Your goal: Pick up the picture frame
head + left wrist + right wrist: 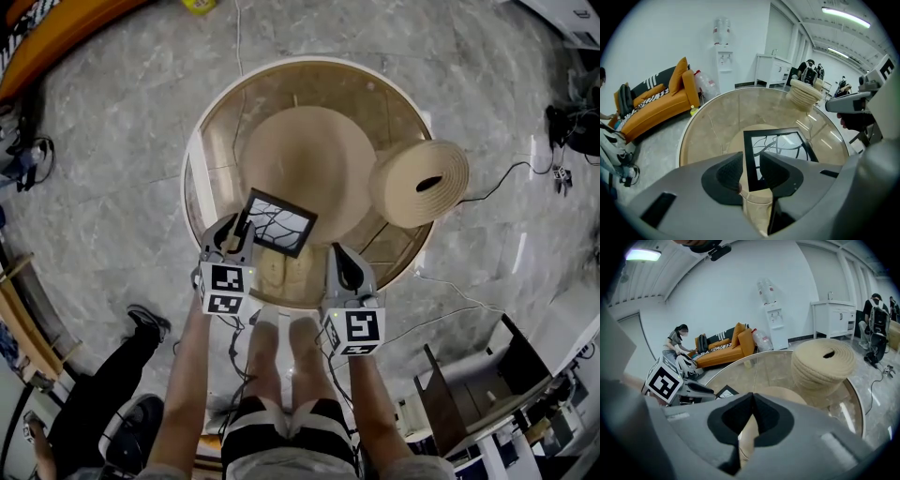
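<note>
My left gripper (751, 172) has its jaws wide apart. The near edge of the picture frame (279, 223) sits between the pads, and they are not pinching it. My right gripper (751, 404) is closed tip to tip on nothing and hangs near the frame's right corner. The black frame lies on the round glass table (193, 164), toward my side. A beige ribbed coil (420, 183) sits at the table's right rim.

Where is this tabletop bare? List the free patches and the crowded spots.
Free: the far half of the glass table, from rim to picture frame, and the strip left of the frame. Crowded: the near edge, with the left gripper astride the frame and the right gripper beside it; the right rim, under the ribbed beige roll.
</note>
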A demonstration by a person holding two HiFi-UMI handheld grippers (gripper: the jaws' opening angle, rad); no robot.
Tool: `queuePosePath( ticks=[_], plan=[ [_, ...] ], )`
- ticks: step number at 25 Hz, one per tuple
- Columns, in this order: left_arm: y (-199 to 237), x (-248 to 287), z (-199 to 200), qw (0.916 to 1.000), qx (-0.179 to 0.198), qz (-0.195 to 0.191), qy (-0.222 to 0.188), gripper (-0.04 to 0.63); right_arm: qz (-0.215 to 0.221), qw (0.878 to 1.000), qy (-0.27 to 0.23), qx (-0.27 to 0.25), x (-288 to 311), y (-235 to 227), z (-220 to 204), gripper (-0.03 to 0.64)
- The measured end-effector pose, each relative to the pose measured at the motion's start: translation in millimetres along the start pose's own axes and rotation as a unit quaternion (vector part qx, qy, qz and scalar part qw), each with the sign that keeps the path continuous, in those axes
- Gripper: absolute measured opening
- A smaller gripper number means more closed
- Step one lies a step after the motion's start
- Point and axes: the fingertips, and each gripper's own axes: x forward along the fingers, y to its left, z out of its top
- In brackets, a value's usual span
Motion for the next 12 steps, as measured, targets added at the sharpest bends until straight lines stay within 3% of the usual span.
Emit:
queuePosePath(
  ticks=[5,12],
  plan=[
    [0.5,11.8,-11.1,0.9997,-0.011,-0.003,0.020,0.123,0.002,1.000,0.009,0.009,2.8,-1.4,-7.9,0.000],
    [0.0,14.3,1.4,0.9998,0.001,-0.012,0.014,0.106,0.001,1.000,0.012,0.018,5.5,-2.2,-10.1,0.000]
  ],
)
